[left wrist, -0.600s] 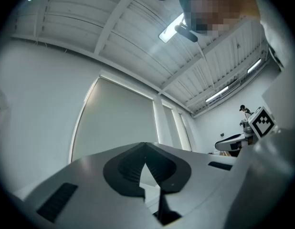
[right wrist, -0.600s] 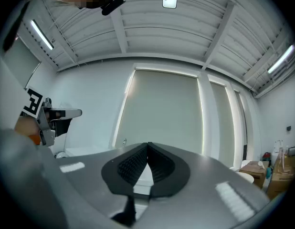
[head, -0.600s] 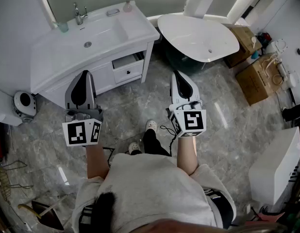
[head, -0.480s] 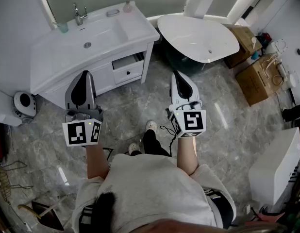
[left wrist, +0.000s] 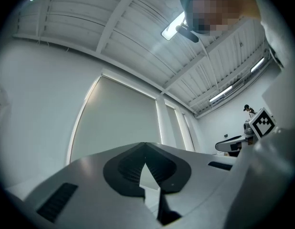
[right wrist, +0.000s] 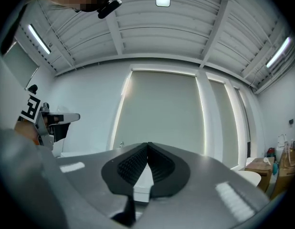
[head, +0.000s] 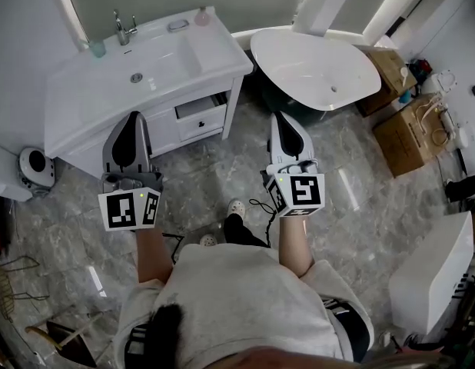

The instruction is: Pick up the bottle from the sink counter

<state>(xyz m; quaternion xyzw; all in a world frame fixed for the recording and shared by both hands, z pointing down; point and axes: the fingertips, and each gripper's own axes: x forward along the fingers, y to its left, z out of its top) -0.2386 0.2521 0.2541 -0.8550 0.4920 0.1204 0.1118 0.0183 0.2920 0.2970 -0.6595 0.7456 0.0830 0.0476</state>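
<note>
Left claw (head: 135, 118) and right claw (head: 280, 118): shut, holding nothing. Shuffled slightly nearer the table (head: 84, 108) just now; well short of the bottle (head: 201, 15), so only approaching.

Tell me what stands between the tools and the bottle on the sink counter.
Nothing visible does. The bottle stands at the sink counter's far right corner. The left tool and right tool hang over floor short of it, with bare countertop between.
</note>
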